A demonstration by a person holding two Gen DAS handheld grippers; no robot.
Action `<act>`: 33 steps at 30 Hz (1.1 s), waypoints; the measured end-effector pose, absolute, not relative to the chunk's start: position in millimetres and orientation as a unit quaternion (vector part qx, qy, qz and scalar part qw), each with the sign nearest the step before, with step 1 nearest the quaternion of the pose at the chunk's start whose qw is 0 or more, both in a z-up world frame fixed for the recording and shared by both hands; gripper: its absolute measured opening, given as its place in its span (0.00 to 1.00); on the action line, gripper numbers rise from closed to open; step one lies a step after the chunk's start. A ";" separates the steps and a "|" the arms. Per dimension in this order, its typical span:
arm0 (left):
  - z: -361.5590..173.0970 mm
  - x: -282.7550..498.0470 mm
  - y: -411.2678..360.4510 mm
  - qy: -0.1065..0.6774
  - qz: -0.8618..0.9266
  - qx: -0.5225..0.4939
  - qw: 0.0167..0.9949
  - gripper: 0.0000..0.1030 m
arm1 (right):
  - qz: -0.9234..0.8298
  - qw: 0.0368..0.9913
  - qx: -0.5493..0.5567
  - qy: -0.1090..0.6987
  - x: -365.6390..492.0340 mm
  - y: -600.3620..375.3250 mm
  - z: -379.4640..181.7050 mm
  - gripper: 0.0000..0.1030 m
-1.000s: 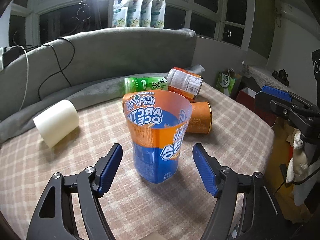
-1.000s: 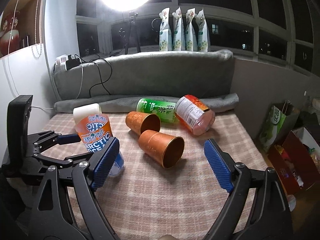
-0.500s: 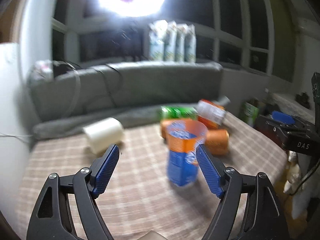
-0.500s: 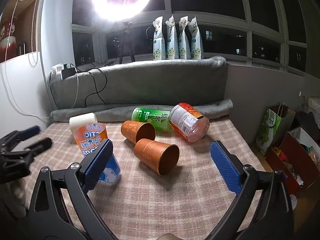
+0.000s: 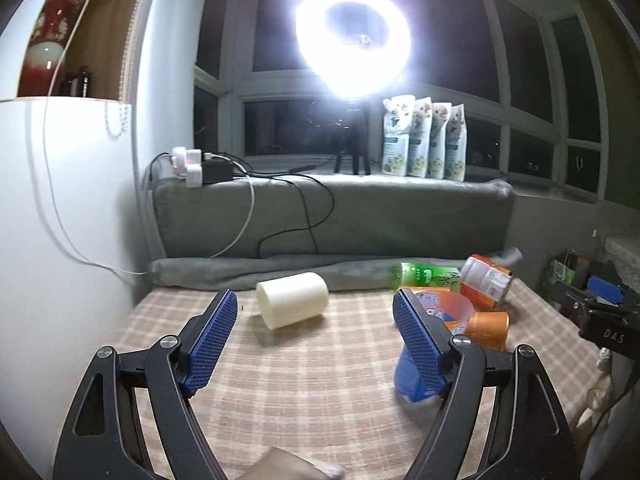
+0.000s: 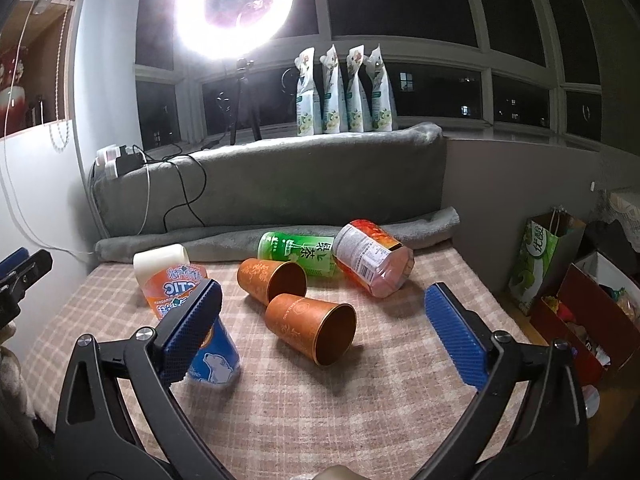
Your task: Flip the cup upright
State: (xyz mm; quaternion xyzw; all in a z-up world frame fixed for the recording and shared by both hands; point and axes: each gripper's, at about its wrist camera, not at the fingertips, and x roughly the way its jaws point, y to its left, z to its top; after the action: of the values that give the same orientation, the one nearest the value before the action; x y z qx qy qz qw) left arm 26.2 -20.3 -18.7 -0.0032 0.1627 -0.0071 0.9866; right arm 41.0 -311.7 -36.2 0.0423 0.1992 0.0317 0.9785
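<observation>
Lower centre of the right wrist view: right gripper (image 6: 322, 320) spread wide, holding nothing. Copper cup (image 6: 312, 328) lies on its side between its fingers, just ahead, long axis running upper left to lower right, mouth toward lower right. Right arm looks nearer to it. Left gripper (image 5: 316, 342) also released, empty; white cup (image 5: 292, 305) on its side ahead. Printed cup (image 6: 192, 320) stands mouth up at left; the left view half hides it behind a finger.

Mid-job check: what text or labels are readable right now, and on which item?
"CTIC": orange-and-blue plastic cup, partly hidden.
"绿茶": green bottle lying on its side.
"优酸": green paper bag.
"DAS": body of the right hand-held gripper.
White label on the red bottle: too small to read.
Pouches on the sill: unreadable.
</observation>
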 end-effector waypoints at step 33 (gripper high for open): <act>-17.6 23.9 -14.2 0.180 -0.015 -0.019 0.983 0.78 | 0.026 0.978 0.045 0.202 44.2 -310.6 -40.2 1.00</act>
State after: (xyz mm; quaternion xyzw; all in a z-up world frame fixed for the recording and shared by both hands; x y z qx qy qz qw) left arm 23.9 -14.2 -17.6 -0.0188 0.1801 -0.0150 0.9834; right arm 44.2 -310.6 -40.2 0.0452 0.2021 0.0255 0.9780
